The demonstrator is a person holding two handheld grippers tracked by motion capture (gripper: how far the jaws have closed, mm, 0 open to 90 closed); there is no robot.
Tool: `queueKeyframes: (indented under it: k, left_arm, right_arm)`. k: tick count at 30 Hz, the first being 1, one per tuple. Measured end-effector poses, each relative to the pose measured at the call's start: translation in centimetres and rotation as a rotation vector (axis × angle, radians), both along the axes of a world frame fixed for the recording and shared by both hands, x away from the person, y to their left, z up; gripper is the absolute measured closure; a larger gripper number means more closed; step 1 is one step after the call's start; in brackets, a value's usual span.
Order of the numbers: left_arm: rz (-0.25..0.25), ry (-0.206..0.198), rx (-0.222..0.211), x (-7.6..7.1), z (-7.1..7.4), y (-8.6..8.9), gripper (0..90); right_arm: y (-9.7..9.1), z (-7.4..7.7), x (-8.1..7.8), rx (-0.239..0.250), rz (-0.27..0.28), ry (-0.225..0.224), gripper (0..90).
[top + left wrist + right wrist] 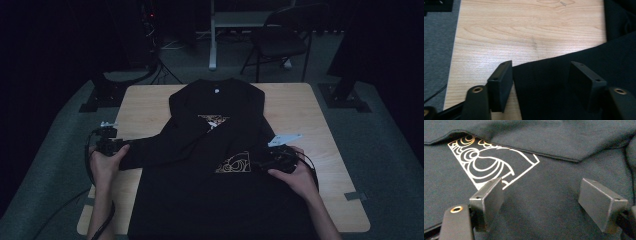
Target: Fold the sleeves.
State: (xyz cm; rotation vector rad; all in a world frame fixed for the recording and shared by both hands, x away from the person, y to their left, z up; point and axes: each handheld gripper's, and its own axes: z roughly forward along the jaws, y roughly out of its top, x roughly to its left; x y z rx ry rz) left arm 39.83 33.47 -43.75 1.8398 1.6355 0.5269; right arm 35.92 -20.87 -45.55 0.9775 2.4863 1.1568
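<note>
Black cotton T-shirt with a gold line print (pixel 210 165) lies flat on my pale wooden table (pixel 300 107), filling the centre of the high view from the collar at upper centre down to the bottom edge. One side is folded inward, so the print shows as two patches, a small one at mid-frame and a larger one just below it.

My left tongs (pixel 111 145) sit at the left-middle of the high view, at the tip of the black sleeve (pixel 554 75) that stretches out leftward over bare wood. In the left gripper view the jaws stand apart and released; the sleeve's end lies between them, its edge just beside the left jaw. I cannot tell whether either pad touches the cloth. Bare table takes the upper half of that view, with grey carpet (pixel 436 50) at the far left.

My right tongs (pixel 270 162) rest at the right-middle of the high view, over the shirt's body just right of the larger print patch. In the right gripper view the jaws are wide and released, the flat cloth below them, the print at upper left, a folded edge crossing the upper frame.
</note>
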Motion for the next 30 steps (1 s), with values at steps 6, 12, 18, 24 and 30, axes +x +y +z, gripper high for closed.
queueKeyframes:
  k: [6, 12, 18, 24, 30]
  left_arm:
    - [0.004, -0.006, 0.029, -0.2, 0.0, -0.6, 55.6]
    - [-0.002, 0.006, -0.003, -0.3, 0.1, -0.7, 71.0]
    - [-0.039, 0.010, -0.041, -0.3, -0.1, -1.0, 85.4]
    - [-0.072, -0.008, -0.072, -0.5, 0.4, -1.6, 86.8]
    - [-0.162, -0.035, -0.074, -0.6, 1.9, -4.2, 86.7]
  right_arm:
    - [0.0, 0.0, 0.0, -0.002, 0.000, -0.002, 19.7]
    - [0.0, 0.0, 0.0, -0.002, 0.001, -0.002, 19.7]
    - [0.0, 0.0, 0.0, -0.001, 0.001, -0.002, 19.6]
    - [0.0, 0.0, 0.0, 0.001, 0.000, 0.000, 19.6]
    - [-0.1, 0.0, 0.1, 0.006, 0.001, 0.004, 19.6]
